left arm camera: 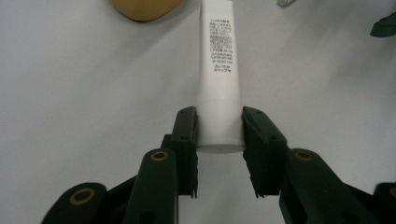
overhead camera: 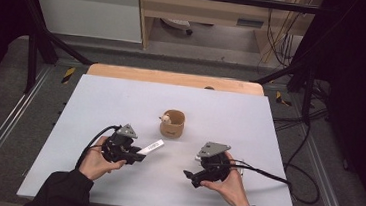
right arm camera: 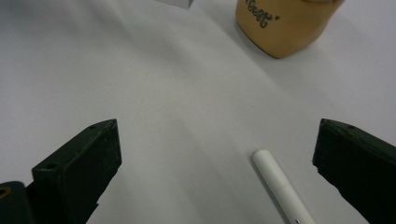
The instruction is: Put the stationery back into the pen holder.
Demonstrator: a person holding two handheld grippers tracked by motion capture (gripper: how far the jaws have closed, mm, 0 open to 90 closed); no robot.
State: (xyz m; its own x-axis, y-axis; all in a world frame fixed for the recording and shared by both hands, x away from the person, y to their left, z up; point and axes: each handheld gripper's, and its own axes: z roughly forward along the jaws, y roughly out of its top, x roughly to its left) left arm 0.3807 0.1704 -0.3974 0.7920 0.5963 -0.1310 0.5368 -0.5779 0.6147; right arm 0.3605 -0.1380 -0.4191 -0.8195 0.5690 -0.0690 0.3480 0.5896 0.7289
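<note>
Both of the person's forearms come in from the near edge of the bench [overhead camera: 221,106], dark sleeves at the wrists. The left hand [overhead camera: 96,161] wraps around the back of the left tool [overhead camera: 142,155] and lies low over the white surface, turned so the tool points forward and to the right, toward the middle of the bench. The right hand [overhead camera: 228,183] cups the right tool [overhead camera: 189,176] from below and behind, pointing it to the left and a little toward the person; a black cable trails from it to the right, off the bench edge.

Beyond and between the two hands stands a small tan cup [overhead camera: 172,123], upright, with a dark print on its side. Something pale with a rounded top leans against its left rim from the inside; what it is cannot be made out.

The left tool is closed most of the way, its two black jaws clamped on the capped end of a white tube [left arm camera: 218,70]. The tube runs straight out ahead of the jaws, with small dark print on its upper face, and its far end points toward the cup. In the high view the tube [overhead camera: 152,146] lies at a shallow slant just above the bench.

The right tool [right arm camera: 215,154] stands wide apart and grips nothing. Between its jaws, nearer the right one, a slim white pen-like stick [right arm camera: 280,186] lies on the bench, touching neither jaw.
</note>
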